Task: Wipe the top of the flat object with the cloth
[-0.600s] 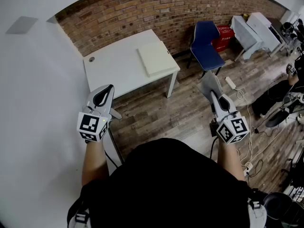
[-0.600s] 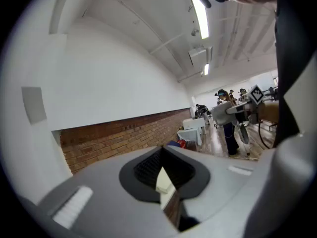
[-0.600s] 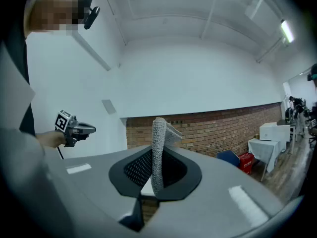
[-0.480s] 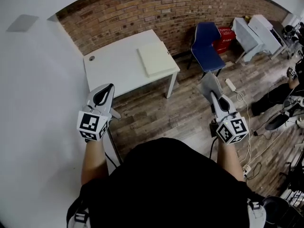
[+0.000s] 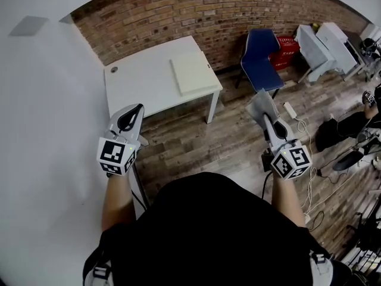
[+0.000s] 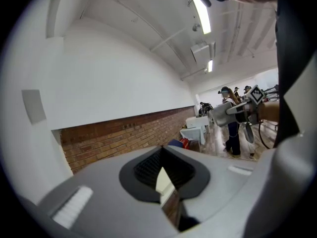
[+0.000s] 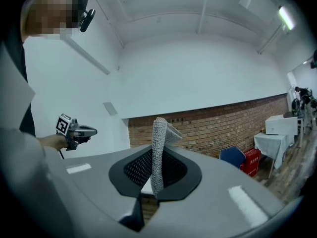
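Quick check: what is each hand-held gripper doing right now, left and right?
Left hand-held gripper: closed, nothing between the jaws.
Right hand-held gripper: closed on the grey cloth.

Grey cloth [image 7: 158, 148]: coarse knit. Pale flat object [image 5: 191, 73]: matt, smooth. White table [image 5: 137, 82]: smooth. Wood-plank floor [image 5: 190, 142]. Far wall [image 5: 178, 11]: rough brick.

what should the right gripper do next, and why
Probably carry the right gripper forward to the cream board on the white table. It is shut on the grey cloth, but it hangs over the wooden floor, well short of the table, so wiping cannot start yet.
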{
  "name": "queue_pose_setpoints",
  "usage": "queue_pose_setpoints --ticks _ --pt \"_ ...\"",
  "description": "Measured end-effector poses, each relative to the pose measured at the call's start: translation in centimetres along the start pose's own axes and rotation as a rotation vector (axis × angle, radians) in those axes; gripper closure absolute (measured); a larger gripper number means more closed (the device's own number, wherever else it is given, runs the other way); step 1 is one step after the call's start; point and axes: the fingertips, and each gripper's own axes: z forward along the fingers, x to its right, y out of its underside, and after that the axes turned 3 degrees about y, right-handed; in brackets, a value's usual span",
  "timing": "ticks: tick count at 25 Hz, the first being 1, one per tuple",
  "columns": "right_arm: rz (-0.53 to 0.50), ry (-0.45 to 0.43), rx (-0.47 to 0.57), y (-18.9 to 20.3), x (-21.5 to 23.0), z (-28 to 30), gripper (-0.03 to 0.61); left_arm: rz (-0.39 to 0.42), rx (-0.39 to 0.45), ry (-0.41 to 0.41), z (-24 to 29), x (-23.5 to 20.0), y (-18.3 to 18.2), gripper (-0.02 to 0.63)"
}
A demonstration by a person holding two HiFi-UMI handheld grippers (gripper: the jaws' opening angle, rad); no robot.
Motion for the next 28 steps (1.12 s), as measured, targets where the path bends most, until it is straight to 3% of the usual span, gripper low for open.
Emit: queue_pose_setpoints --ticks 7,17,28 --pt "0.022 -0.024 0.007 0.6 1.8 -0.2 0.569 -0.004 -0.044 0.012 1.6 2.1 0.9 0.614" --pt "0.007 -0.025 -0.021 1.3 2.9 0.7 0.569 0.000 -0.039 0.023 4.4 1.7 0.9 0.614" --pt "-0.022 0.016 -0.033 1.1 4.0 3.7 0.569 -0.002 -0.019 0.039 8.4 -1.7 1.7 0.613"
